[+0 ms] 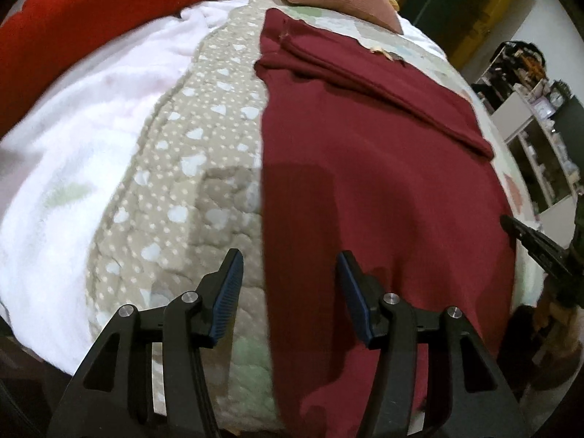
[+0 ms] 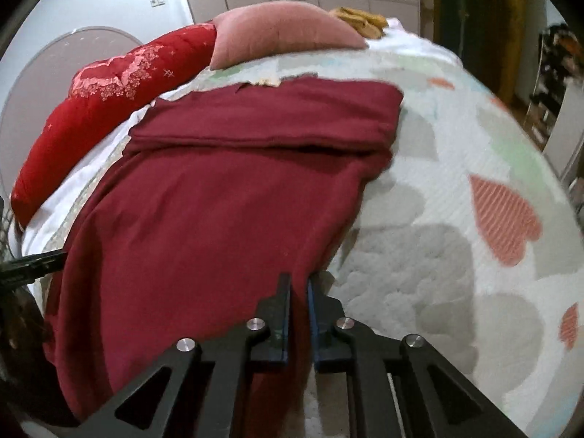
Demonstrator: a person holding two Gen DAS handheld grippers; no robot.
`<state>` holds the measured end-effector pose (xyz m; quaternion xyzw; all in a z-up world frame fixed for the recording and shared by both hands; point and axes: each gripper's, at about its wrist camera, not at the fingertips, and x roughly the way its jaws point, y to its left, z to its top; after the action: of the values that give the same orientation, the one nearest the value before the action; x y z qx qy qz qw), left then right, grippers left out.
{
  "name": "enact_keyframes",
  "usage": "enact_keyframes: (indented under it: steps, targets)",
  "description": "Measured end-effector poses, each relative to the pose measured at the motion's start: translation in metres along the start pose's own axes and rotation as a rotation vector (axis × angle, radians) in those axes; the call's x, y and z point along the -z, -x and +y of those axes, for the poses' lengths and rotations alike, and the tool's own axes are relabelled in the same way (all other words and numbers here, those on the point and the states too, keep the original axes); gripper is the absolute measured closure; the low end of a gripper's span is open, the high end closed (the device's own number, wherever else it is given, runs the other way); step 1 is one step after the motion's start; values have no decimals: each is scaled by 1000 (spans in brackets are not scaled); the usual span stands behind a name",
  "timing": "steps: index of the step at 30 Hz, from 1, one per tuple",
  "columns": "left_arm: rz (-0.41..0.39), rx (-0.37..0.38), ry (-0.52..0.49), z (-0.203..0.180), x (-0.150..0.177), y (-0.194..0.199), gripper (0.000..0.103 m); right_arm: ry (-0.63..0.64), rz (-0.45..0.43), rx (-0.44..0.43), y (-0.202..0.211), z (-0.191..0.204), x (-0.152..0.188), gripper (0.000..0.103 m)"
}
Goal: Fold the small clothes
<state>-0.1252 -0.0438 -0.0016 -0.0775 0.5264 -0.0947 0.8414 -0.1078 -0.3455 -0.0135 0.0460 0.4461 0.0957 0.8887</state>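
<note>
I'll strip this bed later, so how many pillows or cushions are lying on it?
2: a red embroidered bolster along the far left edge and a pink cushion beside it at the far end. Others may lie out of view.

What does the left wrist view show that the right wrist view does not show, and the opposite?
Only the left wrist view shows the left gripper open above the garment's left edge, the beige quilt with pale hearts and the shelves. Only the right wrist view shows the right gripper closed on the garment's near right edge, the big coral heart and a yellow item. Both show the maroon garment, the red cushion and the pink pillow.
</note>
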Motion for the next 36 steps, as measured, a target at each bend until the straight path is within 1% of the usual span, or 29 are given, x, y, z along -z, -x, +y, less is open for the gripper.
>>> enact_keyframes:
  steps: [2, 3, 5, 6, 7, 9, 10, 11, 12, 13, 14, 15, 17, 19, 20, 21, 22, 23, 25, 26, 28, 29, 32, 34, 36]
  targets:
    - [2, 15, 22, 3, 4, 1, 50, -7, -25, 29, 10, -9, -1, 97]
    - [3, 12, 27, 3, 6, 0, 50, -13, -26, 65, 12, -13, 0, 103]
    - [-3, -3, 20, 0, 9, 0, 49, -18, -25, 229, 7, -23, 2, 103]
    - [-5, -12, 13, -2, 10, 0, 49, -58, -5, 189, 4, -30, 4, 103]
    - [-4, -20, 3, -5, 10, 1, 49, -108, 13, 103, 5, -36, 7, 103]
    - [-2, -19, -9, -7, 13, 3, 49, -174, 2, -28, 15, -40, 12, 102]
    - [-2, -15, -7, -6, 14, 3, 49, -183, -10, -64, 21, -39, 14, 101]
    - [-2, -10, -3, -6, 16, 4, 49, -180, -11, -112, 28, -35, 17, 94]
    - [-3, -6, 0, -6, 18, 5, 49, -173, -4, -146, 32, -32, 20, 75]
    - [-3, -4, 1, -5, 19, 6, 49, -170, 6, -165, 34, -28, 23, 61]
    - [-2, -2, 2, -5, 21, 7, 49, -172, 16, -171, 34, -25, 27, 41]
    - [-2, -1, 0, -5, 23, 8, 49, -173, 32, -171, 32, -21, 32, 39]
    - [-2, -3, -5, -7, 27, 10, 49, -153, 68, -175, 24, -10, 42, 39]
    - [-2, -8, -9, -8, 30, 10, 49, -119, 52, -128, 18, 2, 48, 47]
    - [-1, -9, -9, -8, 31, 11, 49, -93, 38, -105, 16, 6, 48, 66]
    - [1, -9, -8, -8, 32, 11, 49, -55, 14, -75, 16, 15, 48, 89]
    - [2, -8, -6, -8, 33, 12, 49, -52, 5, -74, 13, 16, 45, 95]
    - [6, -4, -2, -8, 34, 13, 49, -48, -2, -82, 16, 19, 43, 95]
    - [13, 14, 10, -6, 38, 18, 49, -5, -23, -47, 25, 21, 41, 96]
    - [15, 22, 18, -5, 40, 18, 49, -2, -38, -32, 32, 18, 40, 96]
    - [13, 26, 28, -4, 45, 18, 49, -14, -41, 18, 37, 8, 41, 96]
    - [9, 22, 23, -5, 47, 18, 48, -25, -34, 61, 34, 1, 42, 96]
    - [4, -9, -13, -14, 50, 15, 43, -87, 18, 5, 20, -9, 45, 96]
    - [8, -22, -37, -19, 51, 14, 39, -78, 10, 7, 24, -5, 45, 96]
    - [4, -33, -46, -21, 54, 14, 37, -136, 12, -53, 33, -12, 43, 87]
